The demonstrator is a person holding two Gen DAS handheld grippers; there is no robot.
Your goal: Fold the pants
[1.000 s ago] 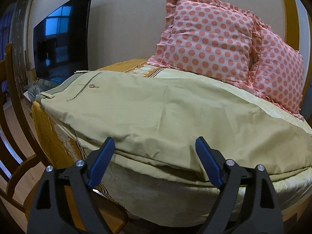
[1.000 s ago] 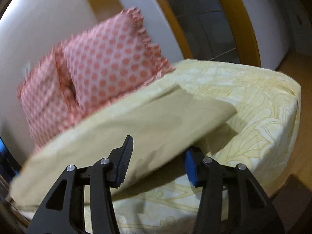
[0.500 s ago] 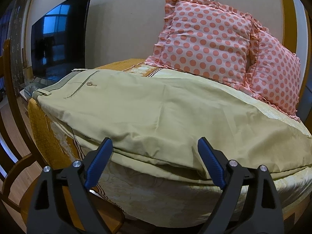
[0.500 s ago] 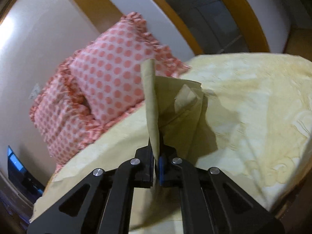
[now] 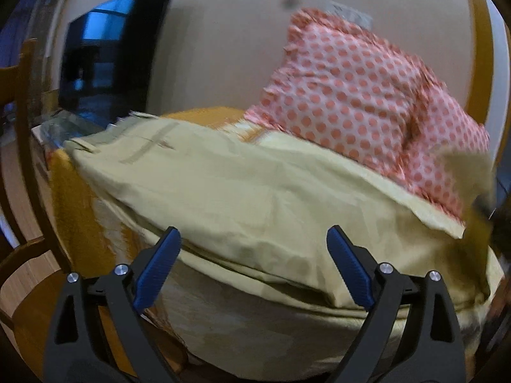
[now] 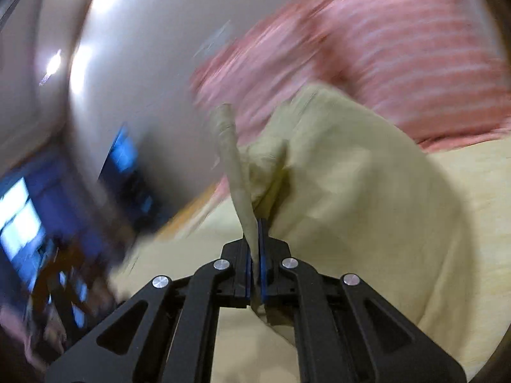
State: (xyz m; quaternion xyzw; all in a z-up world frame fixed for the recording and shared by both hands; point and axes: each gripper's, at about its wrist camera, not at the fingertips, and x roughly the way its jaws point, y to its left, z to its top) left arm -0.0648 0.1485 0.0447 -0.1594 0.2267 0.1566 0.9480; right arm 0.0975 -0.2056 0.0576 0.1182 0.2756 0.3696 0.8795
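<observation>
Khaki pants (image 5: 242, 198) lie flat across the bed, waistband at the far left, legs running right. My left gripper (image 5: 252, 249) is open and empty, hovering just in front of the pants' near edge over the thigh part. My right gripper (image 6: 254, 242) is shut on the leg end of the pants (image 6: 335, 172) and holds it lifted off the bed, the cloth bunched and standing up from the jaws. That lifted end shows at the right edge of the left wrist view (image 5: 472, 191). The right wrist view is blurred by motion.
Two pink polka-dot pillows (image 5: 357, 102) lean against the wall behind the pants. A yellow patterned bedspread (image 5: 255, 325) covers the bed. A dark TV (image 5: 108, 54) stands at the far left, and a wooden chair (image 5: 22, 166) is by the bed's left edge.
My right gripper closed on the pants' leg end, lifted it, and is swinging it left toward the waistband. The left gripper has stayed open in place, shifting only slightly.
</observation>
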